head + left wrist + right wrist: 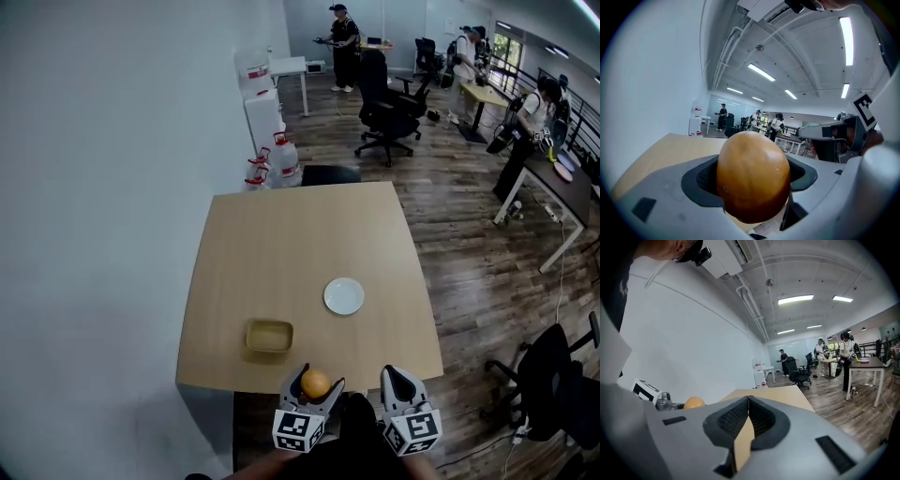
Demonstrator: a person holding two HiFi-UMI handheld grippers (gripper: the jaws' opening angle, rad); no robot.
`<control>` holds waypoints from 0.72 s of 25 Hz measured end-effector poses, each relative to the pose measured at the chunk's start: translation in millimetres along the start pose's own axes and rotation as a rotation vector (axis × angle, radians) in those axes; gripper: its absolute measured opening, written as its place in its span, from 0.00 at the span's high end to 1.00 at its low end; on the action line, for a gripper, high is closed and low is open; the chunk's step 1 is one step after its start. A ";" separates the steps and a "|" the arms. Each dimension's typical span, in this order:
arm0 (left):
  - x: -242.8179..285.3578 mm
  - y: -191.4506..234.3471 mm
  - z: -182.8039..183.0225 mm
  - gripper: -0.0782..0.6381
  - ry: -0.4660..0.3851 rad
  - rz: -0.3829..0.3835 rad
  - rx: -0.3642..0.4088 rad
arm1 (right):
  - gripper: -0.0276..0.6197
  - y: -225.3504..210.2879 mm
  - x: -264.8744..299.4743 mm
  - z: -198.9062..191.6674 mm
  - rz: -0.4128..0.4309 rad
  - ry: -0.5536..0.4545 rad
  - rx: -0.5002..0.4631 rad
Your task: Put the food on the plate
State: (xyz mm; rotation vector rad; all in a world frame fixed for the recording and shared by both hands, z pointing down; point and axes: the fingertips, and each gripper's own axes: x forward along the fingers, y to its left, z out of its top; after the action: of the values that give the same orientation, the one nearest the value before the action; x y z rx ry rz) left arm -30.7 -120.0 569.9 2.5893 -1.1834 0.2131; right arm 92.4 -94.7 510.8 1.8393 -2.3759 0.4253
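An orange round food item [316,383] sits clamped in my left gripper [315,384], held just off the near edge of the tan table [300,244]. It fills the left gripper view as a smooth orange ball [753,174] between the grey jaws. A small white plate [344,296] lies on the table's right half, beyond both grippers. My right gripper [397,378] is shut with nothing in it, jaws tips touching [748,401]. From the right gripper view the orange food [694,402] shows at left.
A shallow tan tray [269,336] rests on the table near its front edge, left of the plate. Black office chairs [389,117], desks and several people stand at the back of the room. A white wall [103,206] runs along the table's left.
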 end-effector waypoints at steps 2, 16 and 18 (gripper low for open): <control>25.6 3.0 5.0 0.41 -0.022 -0.024 -0.013 | 0.86 -13.6 18.5 4.5 0.020 0.003 0.012; 170.6 69.8 1.9 0.41 0.076 0.066 -0.107 | 0.86 -88.0 139.5 40.3 0.127 0.010 0.052; 184.7 77.1 -6.4 0.41 0.096 0.076 -0.102 | 0.86 -91.3 149.2 39.1 0.150 0.021 0.043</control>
State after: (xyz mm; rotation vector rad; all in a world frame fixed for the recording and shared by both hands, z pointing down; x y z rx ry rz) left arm 31.3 -298.0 637.3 2.4212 -1.2266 0.2825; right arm 144.6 -265.6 525.2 1.6704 -2.5185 0.5114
